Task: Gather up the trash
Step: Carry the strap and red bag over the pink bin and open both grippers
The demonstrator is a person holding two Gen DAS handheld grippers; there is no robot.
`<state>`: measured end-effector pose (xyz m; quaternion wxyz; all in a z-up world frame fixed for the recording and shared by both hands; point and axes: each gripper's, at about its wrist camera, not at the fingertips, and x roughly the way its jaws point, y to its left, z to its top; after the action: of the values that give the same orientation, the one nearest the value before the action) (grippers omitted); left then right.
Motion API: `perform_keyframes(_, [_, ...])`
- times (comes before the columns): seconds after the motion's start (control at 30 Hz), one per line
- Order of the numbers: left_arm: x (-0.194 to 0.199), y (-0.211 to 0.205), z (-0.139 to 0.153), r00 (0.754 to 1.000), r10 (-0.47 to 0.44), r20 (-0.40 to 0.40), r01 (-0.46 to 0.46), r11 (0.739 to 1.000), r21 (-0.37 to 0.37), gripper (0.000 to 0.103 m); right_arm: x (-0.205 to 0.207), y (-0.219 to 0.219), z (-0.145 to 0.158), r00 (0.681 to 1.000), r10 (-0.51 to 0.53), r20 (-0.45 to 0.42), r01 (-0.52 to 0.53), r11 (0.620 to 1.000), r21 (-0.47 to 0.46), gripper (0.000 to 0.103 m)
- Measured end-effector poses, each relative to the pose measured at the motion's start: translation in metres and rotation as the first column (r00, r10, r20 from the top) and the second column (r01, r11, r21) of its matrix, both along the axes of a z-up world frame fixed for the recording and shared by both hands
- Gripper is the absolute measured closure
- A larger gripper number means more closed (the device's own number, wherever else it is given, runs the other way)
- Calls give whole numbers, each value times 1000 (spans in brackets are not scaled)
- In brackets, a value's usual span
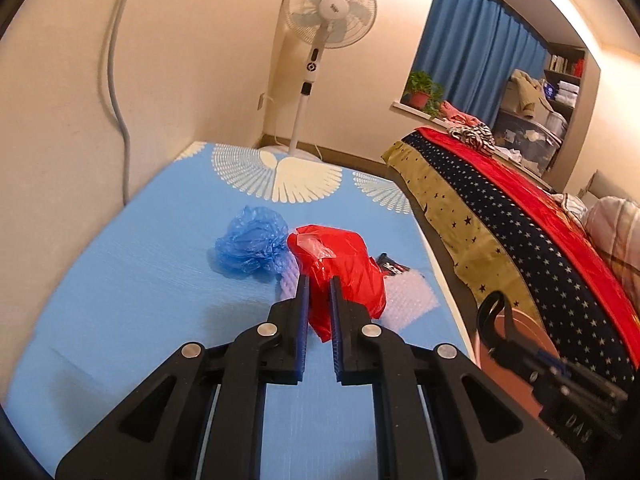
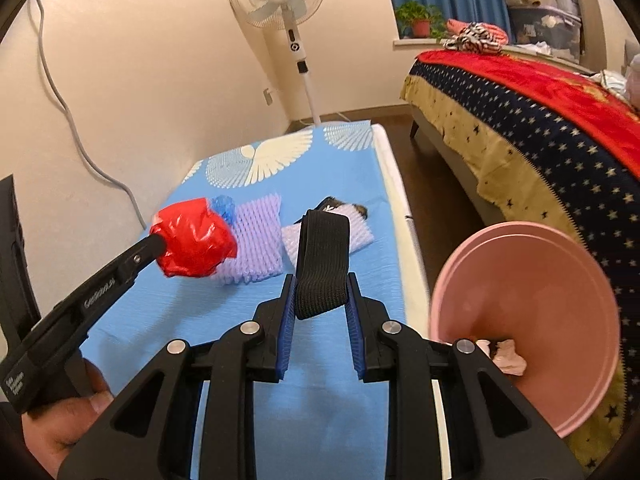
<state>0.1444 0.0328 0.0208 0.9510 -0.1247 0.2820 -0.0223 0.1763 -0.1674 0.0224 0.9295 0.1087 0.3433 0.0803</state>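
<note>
Here left fingers (image 1: 319,286) clamp red bag (image 1: 340,268); right fingers (image 2: 320,284) grip pink bin's (image 2: 560,280) strap (image 2: 322,264)

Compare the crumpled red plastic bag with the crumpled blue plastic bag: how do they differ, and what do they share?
The red bag is pinched in the left gripper and, in the right wrist view, lifted off the table; the blue bag lies loose on the blue cloth. The red bag looks opaque, the blue bag translucent. Both are crumpled plastic.

Two plastic bags (image 1: 340,272) (one red, one blue (image 1: 250,246)), one pink bin (image 2: 532,320), one fan (image 1: 330,4)
</note>
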Motion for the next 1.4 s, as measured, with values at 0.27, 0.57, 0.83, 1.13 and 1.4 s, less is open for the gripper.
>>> perform_keyframes(0.27, [-39, -6, 24, 999, -30, 42, 29, 999, 43, 93, -29, -16, 30, 998, -27, 60, 28, 999, -19, 79])
perform_keyframes(0.57, [-63, -19, 32, 997, -51, 63, 48, 997, 62, 93, -49, -29, 45, 995, -57, 87, 60, 998, -26, 79])
perform_keyframes(0.83, [-66, -29, 32, 995, -76, 70, 70, 995, 74, 93, -55, -43, 51, 990, -91, 111, 96, 994, -46, 79])
perform_keyframes(1.13, [-61, -40, 27, 993, -98, 69, 94, 993, 69, 93, -54, -59, 48, 986, -124, 110, 131, 990, -58, 79])
perform_keyframes(1.4, [-56, -54, 23, 990, -123, 70, 118, 991, 64, 93, -52, -68, 43, 984, -149, 103, 156, 986, -63, 79])
